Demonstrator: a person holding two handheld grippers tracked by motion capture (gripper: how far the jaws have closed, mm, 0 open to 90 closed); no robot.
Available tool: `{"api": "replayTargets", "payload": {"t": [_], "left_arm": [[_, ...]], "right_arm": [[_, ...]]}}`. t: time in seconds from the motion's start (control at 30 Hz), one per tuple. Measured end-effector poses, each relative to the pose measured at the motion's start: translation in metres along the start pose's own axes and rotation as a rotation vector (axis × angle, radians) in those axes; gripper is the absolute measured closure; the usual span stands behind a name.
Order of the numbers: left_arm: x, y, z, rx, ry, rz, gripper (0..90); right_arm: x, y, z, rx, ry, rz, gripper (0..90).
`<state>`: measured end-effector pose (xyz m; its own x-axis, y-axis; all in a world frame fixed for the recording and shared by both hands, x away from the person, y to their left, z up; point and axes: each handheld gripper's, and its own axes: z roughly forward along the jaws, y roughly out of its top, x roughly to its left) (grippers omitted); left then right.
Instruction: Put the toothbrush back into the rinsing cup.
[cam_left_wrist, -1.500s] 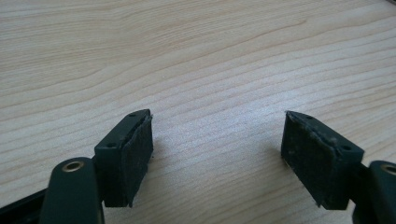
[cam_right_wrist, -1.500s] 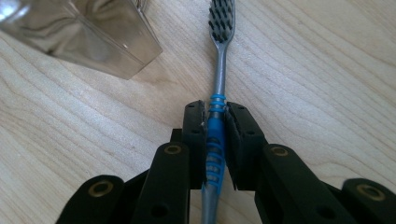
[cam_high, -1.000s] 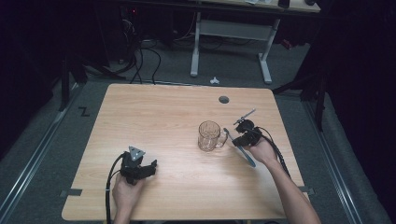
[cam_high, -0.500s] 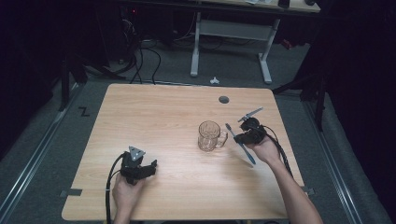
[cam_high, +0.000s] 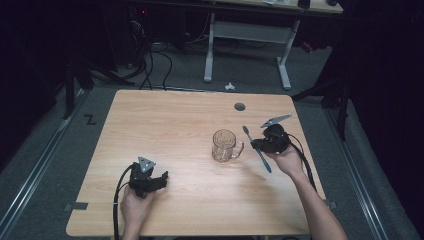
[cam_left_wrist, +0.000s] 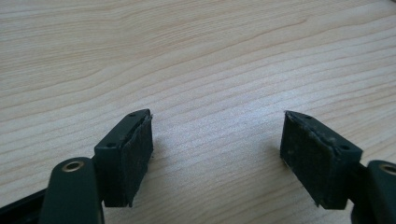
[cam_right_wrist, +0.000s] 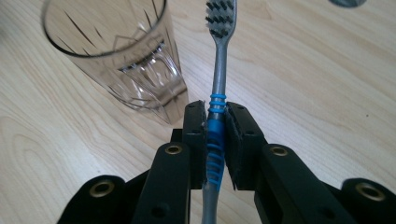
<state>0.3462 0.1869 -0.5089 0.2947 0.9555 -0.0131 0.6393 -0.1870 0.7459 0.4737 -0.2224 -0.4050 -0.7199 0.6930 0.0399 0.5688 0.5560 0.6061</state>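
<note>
high view: right gripper (cam_high: 256, 144) at right of centre of the frame, held over the wooden table (cam_high: 175, 115), pinching a toothbrush (cam_high: 258, 150) that slants from upper left to lower right across it. glass mug (cam_high: 224, 145) stands just left of it, handle toward the gripper, apart from the brush. left gripper (cam_high: 161, 179) sits low on the table in the lower left part of the frame, in the person's hand.

right gripper view: pads pressed on the toothbrush (cam_right_wrist: 215, 126) at its blue ribbed grip; grey neck runs up to dark bristles at the top edge. the mug (cam_right_wrist: 116, 51) shows faceted clear walls at upper left, just beside the neck, not touching. none of this detail reads from above.

left gripper view: left gripper (cam_left_wrist: 217, 156) spread wide, nothing between the pads, bare wood grain beyond.

against the earlier high frames: the right gripper has lifted slightly and the brush head now sits nearer the mug's rim; mug and left gripper unmoved.

toothbrush: slim, grey handle, blue grip section, small head.
</note>
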Motion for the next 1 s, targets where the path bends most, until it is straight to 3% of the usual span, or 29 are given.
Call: {"api": "replayTargets", "payload": {"t": [0.23,0.47,0.77,1.0], "left_arm": [[0.0,0.0,0.0,0.001,0.001,0.0,26.0],[0.0,0.0,0.0,0.001,0.001,0.0,26.0],[0.0,0.0,0.0,0.0,0.001,0.0,26.0],[0.0,0.0,0.0,-0.001,0.002,-0.002,26.0]], "right_arm": [[0.004,0.0,-0.01,-0.077,0.043,-0.016,79.5],[0.004,-0.001,-0.016,-0.135,0.092,0.021,79.5],[0.009,-0.001,-0.022,-0.162,0.075,0.004,79.5],[0.014,0.0,-0.024,-0.204,0.104,-0.025,79.6]]}}
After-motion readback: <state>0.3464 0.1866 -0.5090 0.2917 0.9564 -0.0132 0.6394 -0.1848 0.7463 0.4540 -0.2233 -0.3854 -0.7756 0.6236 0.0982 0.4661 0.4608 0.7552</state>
